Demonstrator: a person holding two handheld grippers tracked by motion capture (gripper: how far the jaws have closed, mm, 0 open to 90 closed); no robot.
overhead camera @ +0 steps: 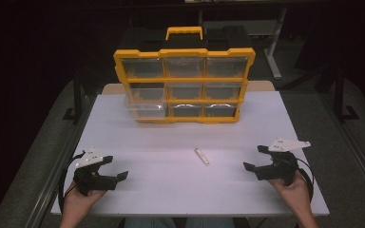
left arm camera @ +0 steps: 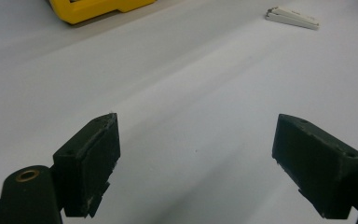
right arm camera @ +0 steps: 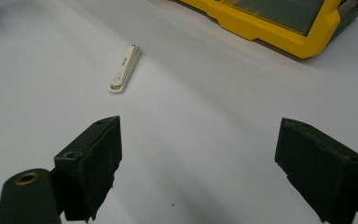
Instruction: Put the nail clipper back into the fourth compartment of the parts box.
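Between my two grippers, well in front of the yellow drawer organizer (overhead camera: 184,85), I see the small white clip (overhead camera: 201,156) lying flat on the white table (overhead camera: 171,190), with the left gripper (overhead camera: 116,170) and right gripper (overhead camera: 253,158) both spread wide, holding nothing.

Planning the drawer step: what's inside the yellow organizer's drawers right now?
The yellow organizer stands upright with nine clear drawers. The lower left drawer sticks out slightly. Glare and distance hide any contents. The small white clip-like piece lies outside, on the table.
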